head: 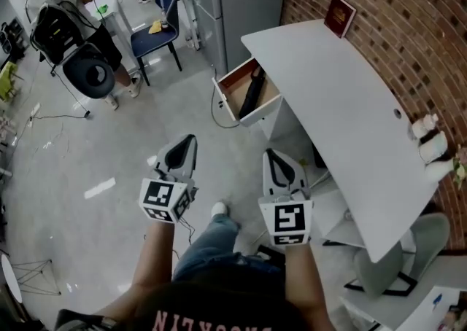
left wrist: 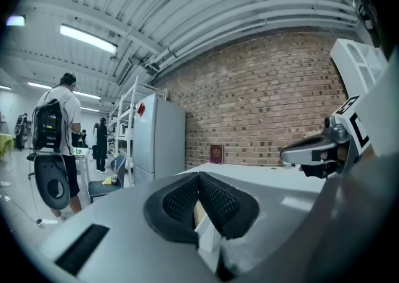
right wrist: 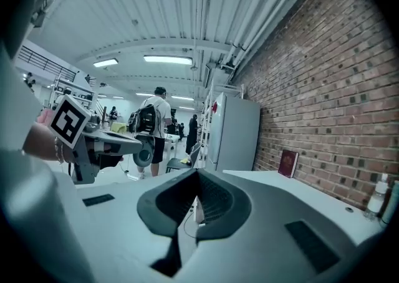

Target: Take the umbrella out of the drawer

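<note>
A folded black umbrella (head: 252, 92) lay inside the open wood-lined drawer (head: 228, 103), which jutted from the far end of a long white desk (head: 343, 103) set along a red brick wall (head: 408, 23). The grey left gripper (head: 184, 151) and grey right gripper (head: 280, 168) were held side by side, well short of the drawer, each clenched on nothing. Pale floor (head: 146, 125) lay open between them and the drawer's front edge, where a thin cable (head: 217, 114) trailed. The desk's long edge ran close beside the right gripper.
</note>
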`<state>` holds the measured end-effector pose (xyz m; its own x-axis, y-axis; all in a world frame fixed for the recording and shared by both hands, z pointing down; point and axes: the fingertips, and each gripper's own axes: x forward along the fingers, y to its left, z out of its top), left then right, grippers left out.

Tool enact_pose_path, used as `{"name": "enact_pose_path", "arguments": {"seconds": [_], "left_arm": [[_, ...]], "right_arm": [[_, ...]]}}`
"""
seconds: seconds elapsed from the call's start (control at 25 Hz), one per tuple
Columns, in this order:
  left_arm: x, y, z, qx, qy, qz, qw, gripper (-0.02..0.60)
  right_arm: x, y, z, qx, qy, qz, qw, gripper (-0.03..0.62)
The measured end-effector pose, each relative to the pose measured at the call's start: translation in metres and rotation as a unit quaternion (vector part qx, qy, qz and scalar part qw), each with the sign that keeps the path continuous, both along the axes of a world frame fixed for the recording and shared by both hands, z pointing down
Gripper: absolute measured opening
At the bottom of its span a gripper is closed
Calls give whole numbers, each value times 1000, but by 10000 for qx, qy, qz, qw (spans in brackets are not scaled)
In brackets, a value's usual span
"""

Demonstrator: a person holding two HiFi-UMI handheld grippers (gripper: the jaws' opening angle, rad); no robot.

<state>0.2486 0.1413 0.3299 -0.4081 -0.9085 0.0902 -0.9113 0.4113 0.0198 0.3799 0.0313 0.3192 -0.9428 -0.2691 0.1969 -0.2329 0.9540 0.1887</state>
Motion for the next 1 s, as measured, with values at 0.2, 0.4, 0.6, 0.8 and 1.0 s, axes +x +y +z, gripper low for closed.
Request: {"name": "enact_pose_path", "arguments": {"seconds": [0.2, 0.4, 0.6, 0.8, 1.0], "left_arm": [[-88, -29, -3, -49, -45, 340, 9994, -2], [-146, -45, -4, -118, -134, 591, 9981, -2], [-174, -48, 7, -178, -69, 643, 9977, -2], [-203, -57, 19, -188, 73, 580, 9981, -2], [-241, -82, 32, -227, 113, 593, 9979, -2]], "right_arm": [[-90, -16, 2, -71, 60, 216, 9997, -8], [-149, -23, 6, -49, 144, 403, 9991, -8], [-177, -32, 15, -132, 316, 468, 9983, -8], [-200, -54, 29, -245, 424, 541, 9973, -8], [-240, -79, 47, -123, 579, 539, 9968, -8]]}}
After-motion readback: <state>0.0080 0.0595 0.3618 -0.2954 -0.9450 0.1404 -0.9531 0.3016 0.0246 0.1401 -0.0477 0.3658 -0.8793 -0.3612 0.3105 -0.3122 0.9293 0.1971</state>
